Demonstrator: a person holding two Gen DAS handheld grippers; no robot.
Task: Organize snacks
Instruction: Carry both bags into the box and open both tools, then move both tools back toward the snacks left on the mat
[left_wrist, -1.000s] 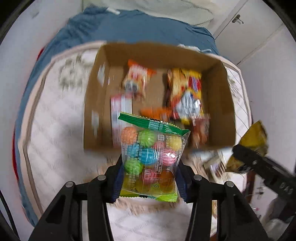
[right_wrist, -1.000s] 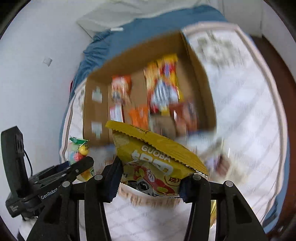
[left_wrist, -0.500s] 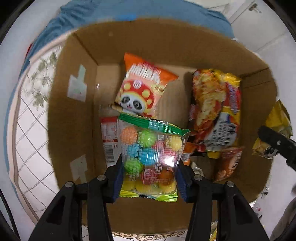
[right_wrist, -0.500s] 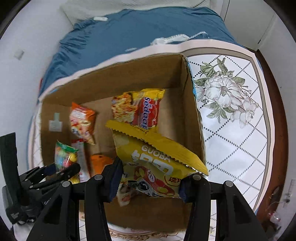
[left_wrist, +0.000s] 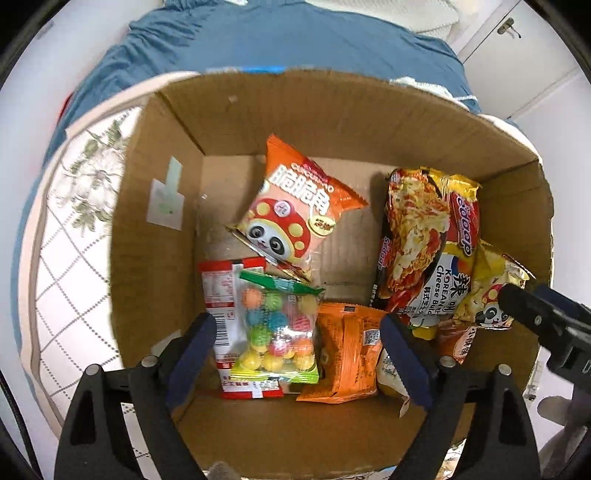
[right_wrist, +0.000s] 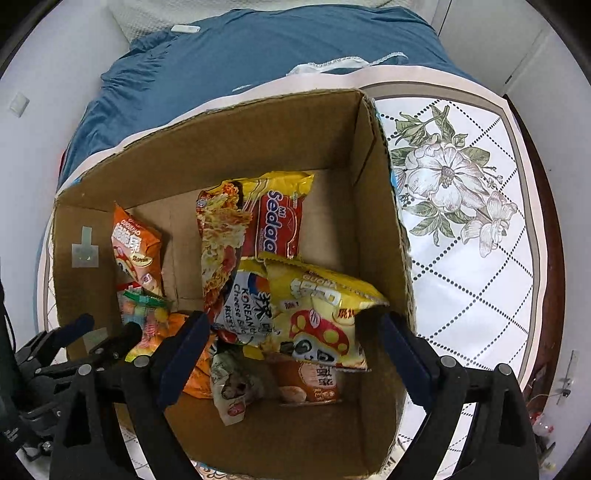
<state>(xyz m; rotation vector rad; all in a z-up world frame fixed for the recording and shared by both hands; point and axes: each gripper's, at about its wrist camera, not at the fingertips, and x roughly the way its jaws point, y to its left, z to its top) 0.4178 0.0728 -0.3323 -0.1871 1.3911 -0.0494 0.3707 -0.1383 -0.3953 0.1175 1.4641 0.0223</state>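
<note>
A cardboard box (left_wrist: 325, 110) holds several snack packs. My left gripper (left_wrist: 295, 343) is open above the box, and the clear candy bag with coloured balls (left_wrist: 279, 328) lies free on a red-and-white pack (left_wrist: 221, 291). My right gripper (right_wrist: 291, 343) is open above the box's right side, and the yellow panda snack bag (right_wrist: 321, 314) rests on the noodle pack (right_wrist: 236, 258). The right gripper's finger also shows at the right of the left wrist view (left_wrist: 543, 317). The left gripper also shows at the lower left of the right wrist view (right_wrist: 96, 339).
The box (right_wrist: 384, 206) stands on a floral, lattice-patterned tablecloth (right_wrist: 461, 206). An orange panda bag (left_wrist: 299, 210), an orange pack (left_wrist: 347, 354) and a small brown pack (right_wrist: 317, 384) lie inside. A blue bed (right_wrist: 258, 48) is behind the table.
Both grippers have opened and let go of their bags: the candy bag and the yellow bag now lie in the box. Both grippers moved forward over the box.
</note>
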